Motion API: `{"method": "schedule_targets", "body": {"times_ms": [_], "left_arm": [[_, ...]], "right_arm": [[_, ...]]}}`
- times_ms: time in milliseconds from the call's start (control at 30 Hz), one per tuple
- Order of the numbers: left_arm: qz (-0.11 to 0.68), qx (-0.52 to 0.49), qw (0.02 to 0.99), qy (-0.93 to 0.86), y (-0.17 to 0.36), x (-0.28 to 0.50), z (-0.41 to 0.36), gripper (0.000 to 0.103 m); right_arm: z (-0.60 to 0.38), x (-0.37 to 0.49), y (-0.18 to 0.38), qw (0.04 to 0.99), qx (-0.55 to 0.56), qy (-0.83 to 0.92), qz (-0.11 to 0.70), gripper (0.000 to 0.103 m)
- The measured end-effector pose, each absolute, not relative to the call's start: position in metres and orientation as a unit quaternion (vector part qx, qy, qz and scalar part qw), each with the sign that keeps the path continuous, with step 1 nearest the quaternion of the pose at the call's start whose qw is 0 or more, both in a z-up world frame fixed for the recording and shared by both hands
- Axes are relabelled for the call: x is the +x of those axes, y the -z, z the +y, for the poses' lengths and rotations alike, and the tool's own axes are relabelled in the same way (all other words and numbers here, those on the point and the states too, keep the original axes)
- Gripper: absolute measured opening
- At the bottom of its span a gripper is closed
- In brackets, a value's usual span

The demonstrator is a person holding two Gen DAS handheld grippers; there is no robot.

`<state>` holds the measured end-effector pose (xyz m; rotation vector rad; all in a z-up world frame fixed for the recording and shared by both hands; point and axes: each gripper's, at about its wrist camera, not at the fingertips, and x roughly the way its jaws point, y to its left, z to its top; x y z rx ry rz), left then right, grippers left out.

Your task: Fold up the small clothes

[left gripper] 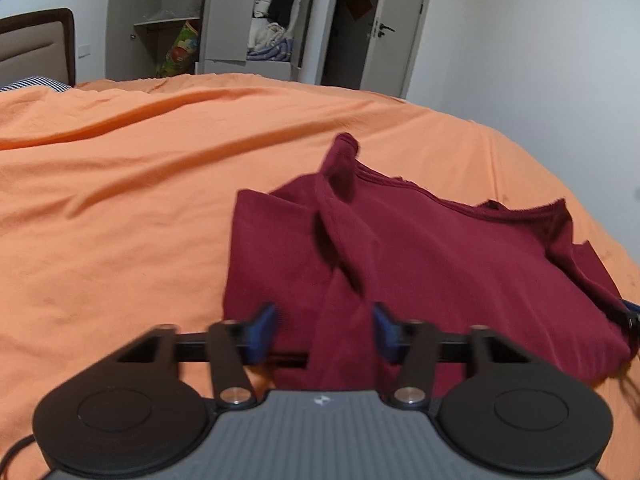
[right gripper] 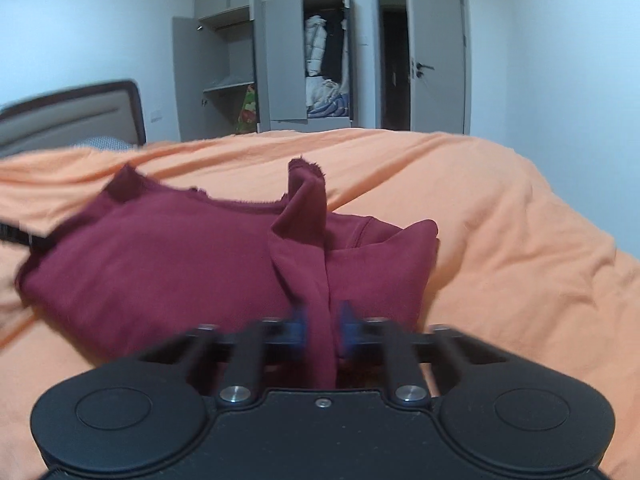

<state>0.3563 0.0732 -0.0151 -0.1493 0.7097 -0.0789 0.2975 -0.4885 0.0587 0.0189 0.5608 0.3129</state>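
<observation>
the red top is half folded, more folding to go

the dark red top (left gripper: 420, 264) lies on the orange bed cover (left gripper: 120, 200), on the side of the bed away from the brown headboard (left gripper: 36, 48). it is not flat. it is bunched up, with one thin strap or sleeve end sticking up at the far edge of the top. some parts are already laid over each other, so i think the folding has begun. it is not a neat, flat pile yet, so i think there is still work left.

the left gripper (left gripper: 324, 328) is at the near edge of the top. its blue fingers (left gripper: 262, 330) are set wide apart, with a fold of red cloth running between them. they do not press on the cloth.

the right gripper (right gripper: 322, 326) is also at the near edge of the top. its two fingers are close together and pinch a long fold of the red cloth. the fold goes from the fingers up to the raised end.

behind the bed stands an open wardrobe (right gripper: 304, 60) with clothes inside.
</observation>
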Motion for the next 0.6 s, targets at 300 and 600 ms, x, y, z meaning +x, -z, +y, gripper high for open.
{"method": "schedule_targets", "body": {"times_ms": [300,600], "left_arm": [[0.322,-0.155,0.934,0.012,-0.002,0.353,0.082,0.006],[0.345,-0.159,0.925,-0.006,0.020,0.353,0.081,0.008]], "right_arm": [[-0.525,0.305,-0.067,0.934,0.193,-0.106,0.282,0.007],[-0.516,0.291,-0.052,0.941,0.153,-0.087,0.290,0.006]]}}
